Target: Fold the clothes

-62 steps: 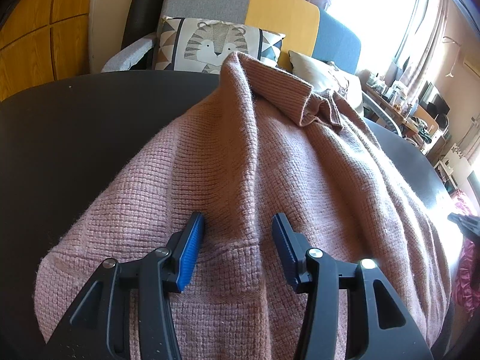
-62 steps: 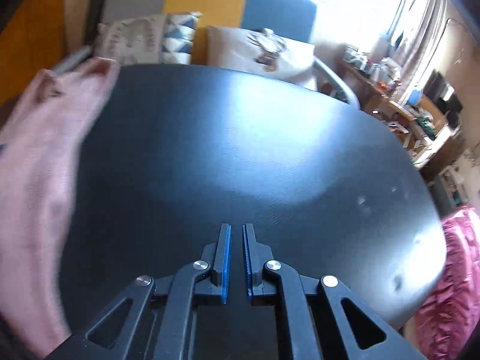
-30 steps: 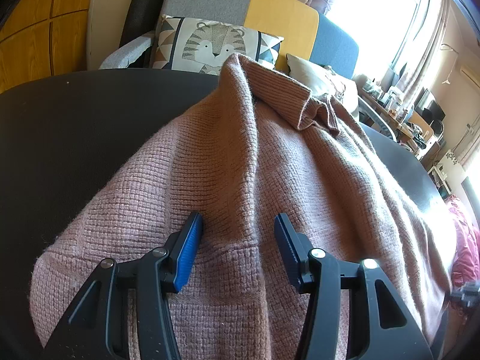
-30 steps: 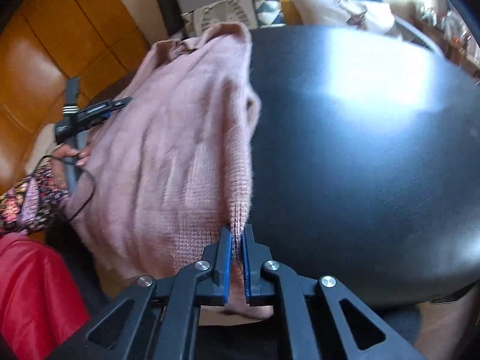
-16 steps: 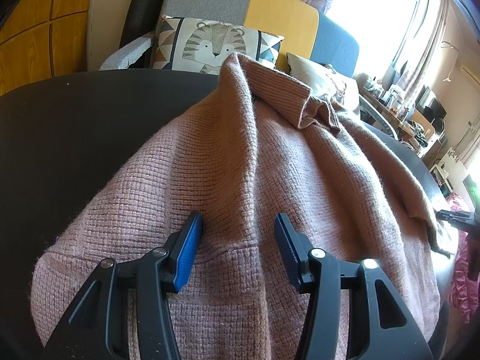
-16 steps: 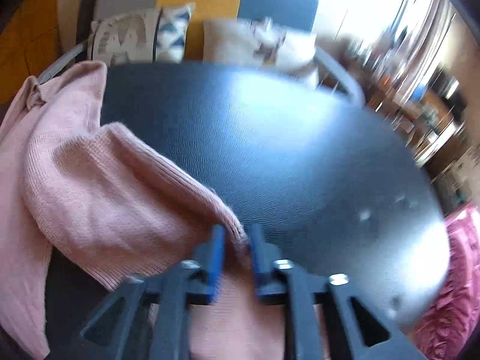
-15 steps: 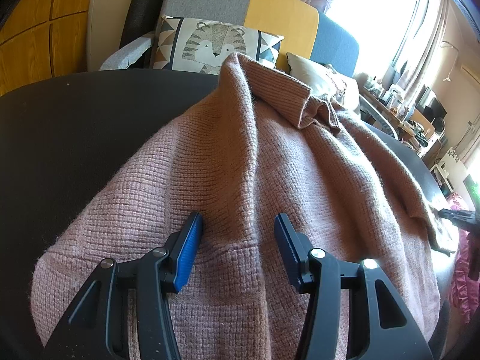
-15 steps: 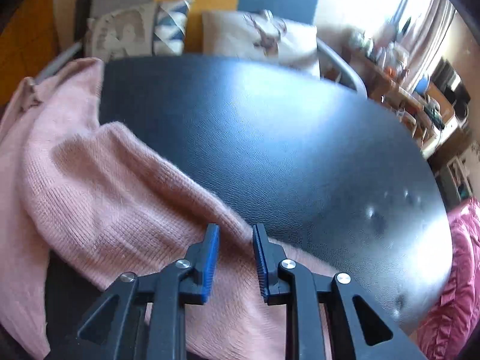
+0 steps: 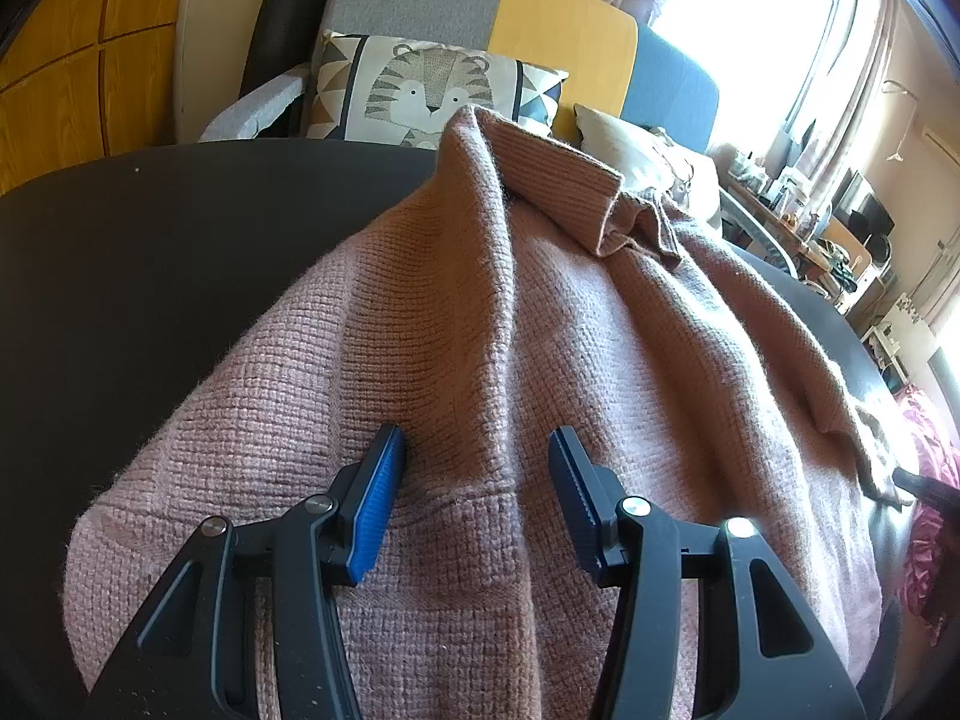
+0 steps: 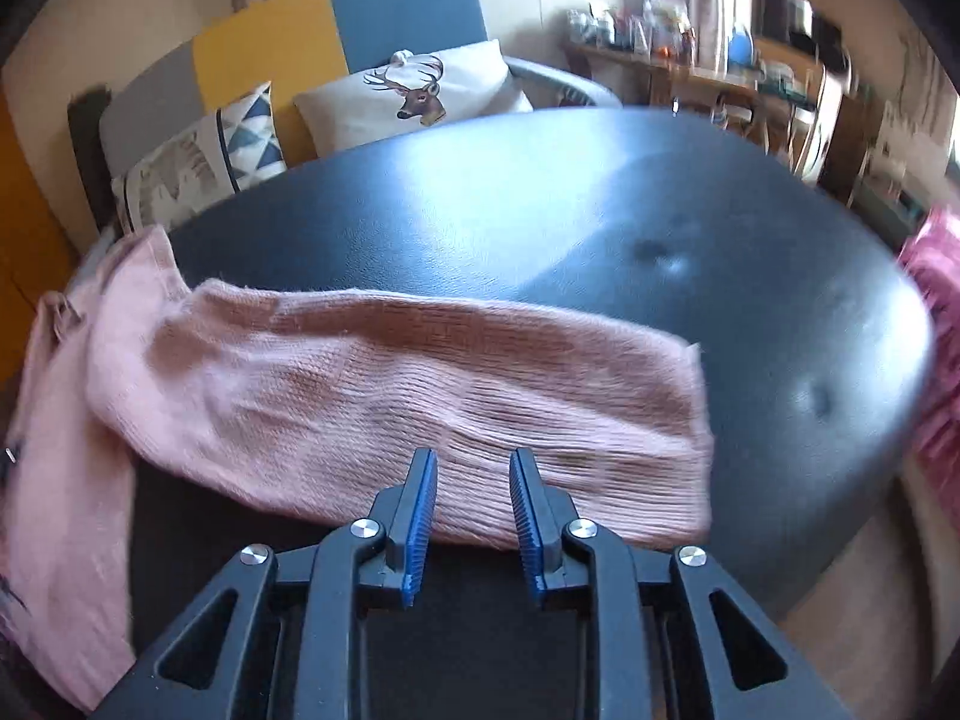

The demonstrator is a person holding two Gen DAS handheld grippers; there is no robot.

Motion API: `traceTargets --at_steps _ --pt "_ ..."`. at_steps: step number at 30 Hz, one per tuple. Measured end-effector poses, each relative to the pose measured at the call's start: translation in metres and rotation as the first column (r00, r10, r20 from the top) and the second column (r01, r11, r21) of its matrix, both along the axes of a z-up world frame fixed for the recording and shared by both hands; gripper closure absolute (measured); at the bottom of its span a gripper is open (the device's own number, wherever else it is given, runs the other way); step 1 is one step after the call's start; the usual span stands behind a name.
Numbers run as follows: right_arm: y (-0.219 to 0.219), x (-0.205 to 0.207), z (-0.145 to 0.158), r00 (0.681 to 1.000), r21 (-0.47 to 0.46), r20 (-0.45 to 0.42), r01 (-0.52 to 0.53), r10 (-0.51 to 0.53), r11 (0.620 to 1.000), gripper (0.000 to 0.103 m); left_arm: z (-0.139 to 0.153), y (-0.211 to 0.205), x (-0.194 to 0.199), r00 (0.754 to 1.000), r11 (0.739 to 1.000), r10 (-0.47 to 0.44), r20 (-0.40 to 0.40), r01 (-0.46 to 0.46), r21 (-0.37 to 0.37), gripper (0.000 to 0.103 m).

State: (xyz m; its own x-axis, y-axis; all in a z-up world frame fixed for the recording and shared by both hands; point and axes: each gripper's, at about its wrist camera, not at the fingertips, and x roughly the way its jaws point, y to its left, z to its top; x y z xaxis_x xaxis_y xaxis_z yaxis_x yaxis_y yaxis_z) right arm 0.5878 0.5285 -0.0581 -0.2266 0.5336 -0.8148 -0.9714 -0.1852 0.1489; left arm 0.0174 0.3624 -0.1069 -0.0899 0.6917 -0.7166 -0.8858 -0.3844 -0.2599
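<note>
Your left gripper [image 9: 477, 468] rests on the pink sweater [image 9: 540, 330], jaws about half open, straddling a raised fold of knit near the hem without pinching it. The sweater lies spread on the black table [image 9: 150, 252]. Your right gripper [image 10: 473, 486] has just been opening; its jaws stand slightly apart over the sleeve [image 10: 420, 384], which lies flat across the table, released.

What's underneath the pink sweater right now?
The sweater lies on the black table, its sleeve stretched across the tabletop. Whatever else sits beneath the knit is covered and cannot be seen.
</note>
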Motion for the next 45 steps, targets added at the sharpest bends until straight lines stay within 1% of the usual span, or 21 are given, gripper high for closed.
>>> traceTargets --at_steps 1,4,7,10,16,18,20,21,24,26,28,32,36,38,42,44,45 --pt "0.012 0.0 -0.005 1.0 -0.013 -0.011 0.018 -0.018 1.0 0.078 0.0 0.0 0.0 1.0 1.0 0.0 -0.003 0.0 -0.002 0.05" --pt "0.03 0.0 -0.012 1.0 0.021 0.021 0.02 -0.021 1.0 0.078 -0.001 0.001 0.001 1.0 1.0 -0.001 -0.013 0.001 -0.006 0.05" --pt "0.049 -0.006 -0.013 0.995 0.059 0.1 -0.007 0.001 0.998 0.078 -0.001 0.001 0.003 1.0 1.0 -0.001 -0.021 0.001 -0.009 0.05" --pt "0.071 -0.005 -0.012 0.989 0.07 0.145 -0.006 -0.004 0.998 0.078 -0.001 0.001 0.004 1.0 1.0 -0.001 -0.03 0.0 -0.014 0.05" --pt "0.121 0.013 -0.013 0.971 0.097 0.22 0.069 -0.089 0.993 0.078 -0.003 0.002 0.005 0.999 1.0 -0.001 -0.038 0.001 -0.019 0.05" --pt "0.14 0.019 -0.013 0.969 0.092 0.222 0.085 -0.104 0.992 0.076 -0.003 0.002 0.005 0.999 1.0 -0.002 -0.042 0.001 -0.019 0.05" --pt "0.156 0.025 -0.013 0.975 0.083 0.195 0.091 -0.106 0.992 0.076 -0.003 0.002 0.006 0.999 1.0 -0.002 -0.046 0.001 -0.022 0.05" --pt "0.161 0.029 -0.011 0.98 0.075 0.167 0.101 -0.112 0.992 0.076 -0.003 0.002 0.006 0.999 1.0 -0.002 -0.047 0.001 -0.022 0.05" --pt "0.169 0.038 -0.005 0.987 0.055 0.059 0.144 -0.148 0.988 0.076 -0.004 0.002 0.006 0.999 1.0 -0.004 -0.047 0.003 -0.021 0.049" --pt "0.161 0.038 0.002 0.987 0.082 -0.012 0.158 -0.157 0.984 0.076 -0.004 0.002 0.006 0.999 1.0 -0.008 -0.046 0.007 -0.019 0.047" --pt "0.148 0.029 0.008 0.99 0.093 -0.035 0.139 -0.137 0.986 0.076 -0.004 0.002 0.006 0.999 1.0 -0.011 -0.047 0.01 -0.019 0.046" --pt "0.119 -0.016 0.021 0.998 0.107 -0.057 0.013 -0.006 0.994 0.076 -0.004 0.002 0.006 0.999 1.0 -0.011 -0.05 0.01 -0.021 0.046" --pt "0.111 -0.079 0.034 0.991 0.164 0.064 -0.125 0.116 0.978 0.076 -0.003 0.002 0.007 0.999 1.0 -0.01 -0.05 0.009 -0.02 0.046" --pt "0.118 -0.099 0.034 0.99 0.162 0.082 -0.129 0.117 0.978 0.076 -0.004 0.002 0.007 0.999 1.0 -0.01 -0.047 0.01 -0.018 0.046" --pt "0.15 -0.117 0.021 0.997 0.104 0.029 -0.081 0.078 0.991 0.076 -0.004 0.002 0.006 0.999 1.0 -0.01 -0.044 0.01 -0.016 0.046" --pt "0.156 -0.125 0.013 0.997 0.08 0.018 -0.082 0.08 0.993 0.076 -0.004 0.002 0.007 0.999 1.0 -0.01 -0.046 0.009 -0.017 0.046" --pt "0.158 -0.129 0.009 0.996 0.075 0.026 -0.087 0.086 0.993 0.076 -0.003 0.003 0.008 0.999 1.0 -0.01 -0.052 0.009 -0.022 0.046"
